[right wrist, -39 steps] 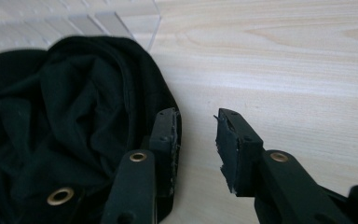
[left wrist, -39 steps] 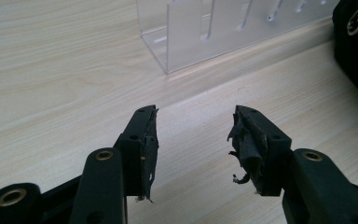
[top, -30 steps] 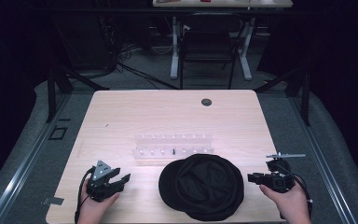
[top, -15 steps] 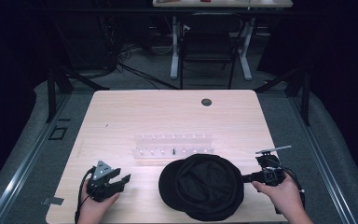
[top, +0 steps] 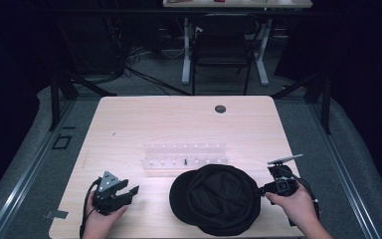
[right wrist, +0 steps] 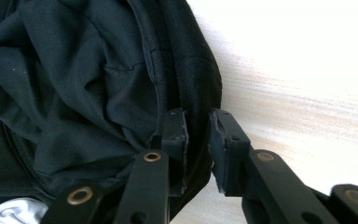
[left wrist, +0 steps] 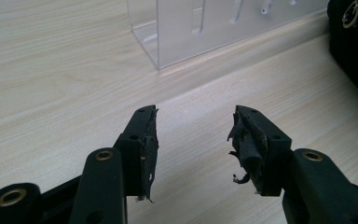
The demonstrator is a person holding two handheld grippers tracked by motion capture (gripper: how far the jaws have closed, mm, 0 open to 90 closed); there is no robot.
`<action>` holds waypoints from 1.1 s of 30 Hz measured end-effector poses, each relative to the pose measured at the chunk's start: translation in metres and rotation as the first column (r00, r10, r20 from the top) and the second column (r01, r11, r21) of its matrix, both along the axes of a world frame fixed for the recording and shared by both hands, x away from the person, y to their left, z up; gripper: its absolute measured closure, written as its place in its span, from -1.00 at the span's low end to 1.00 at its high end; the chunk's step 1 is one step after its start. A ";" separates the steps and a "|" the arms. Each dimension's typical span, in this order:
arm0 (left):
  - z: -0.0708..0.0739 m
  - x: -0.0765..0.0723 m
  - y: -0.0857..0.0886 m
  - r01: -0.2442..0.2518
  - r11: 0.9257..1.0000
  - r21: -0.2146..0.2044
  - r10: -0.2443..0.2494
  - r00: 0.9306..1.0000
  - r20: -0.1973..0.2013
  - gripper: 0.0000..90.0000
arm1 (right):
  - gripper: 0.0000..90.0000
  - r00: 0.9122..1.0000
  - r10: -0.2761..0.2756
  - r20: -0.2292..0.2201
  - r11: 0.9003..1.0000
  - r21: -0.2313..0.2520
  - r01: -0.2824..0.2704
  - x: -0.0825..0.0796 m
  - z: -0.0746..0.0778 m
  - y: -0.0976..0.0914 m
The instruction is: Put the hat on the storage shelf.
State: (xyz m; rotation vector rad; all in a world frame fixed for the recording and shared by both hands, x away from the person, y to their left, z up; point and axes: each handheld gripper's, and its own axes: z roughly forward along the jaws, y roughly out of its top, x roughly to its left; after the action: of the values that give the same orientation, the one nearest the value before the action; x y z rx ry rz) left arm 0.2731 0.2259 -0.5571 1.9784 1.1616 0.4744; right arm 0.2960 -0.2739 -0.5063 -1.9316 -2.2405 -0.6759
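Black cap (top: 219,199) lying upside down near the front edge of the wooden table (top: 179,124), brim toward 9 o'clock, open hollow facing up. Right gripper (top: 264,188) set at the cap's 3 o'clock edge, held by the right hand (top: 298,206), pointing toward 9 o'clock. In the right gripper view, cap's rim (right wrist: 191,98) running up between the two jaws, one jaw inside the hollow against the lining, the other outside over bare wood; jaws just been closing, narrow gap left, rim band between them at the tips. Inner pad looks to touch the fabric; outer pad stands a sliver off the rim toward 3 o'clock, so no full pinch to be made out. Left gripper (top: 129,191) resting at the cap's 9 o'clock, well apart from the brim, in the left hand (top: 99,219), jaws spread wide with nothing between them; frayed pads (left wrist: 244,149) showing above bare table in the left gripper view, cap edge (left wrist: 354,46) at 2 o'clock there. Clear plastic rack (top: 185,157) just beyond the cap at 12 o'clock, its corner (left wrist: 177,32) at 12 o'clock of the left jaws. Small dark grommet (top: 220,108) far off at 12 o'clock.
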 end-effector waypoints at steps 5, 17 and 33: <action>0.000 0.000 0.000 -0.001 1.000 0.000 0.001 1.000 0.003 0.11 | 0.73 1.000 -0.006 -0.011 1.000 0.005 0.006 0.001 -0.004 0.001; -0.001 0.001 0.000 -0.004 1.000 0.003 0.004 1.000 0.004 0.11 | 0.85 0.998 -0.012 -0.064 0.998 0.057 0.016 0.004 -0.013 -0.001; -0.001 0.001 0.000 -0.005 1.000 0.000 0.005 1.000 0.005 0.11 | 0.96 0.998 -0.002 -0.057 0.996 0.087 0.007 0.001 -0.004 -0.006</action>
State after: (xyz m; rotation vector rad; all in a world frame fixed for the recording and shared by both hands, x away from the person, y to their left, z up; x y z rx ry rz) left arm 0.2741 0.2257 -0.5578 1.9737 1.1644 0.4815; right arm 0.2971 -0.2800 -0.5101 -1.8914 -2.1368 -0.6983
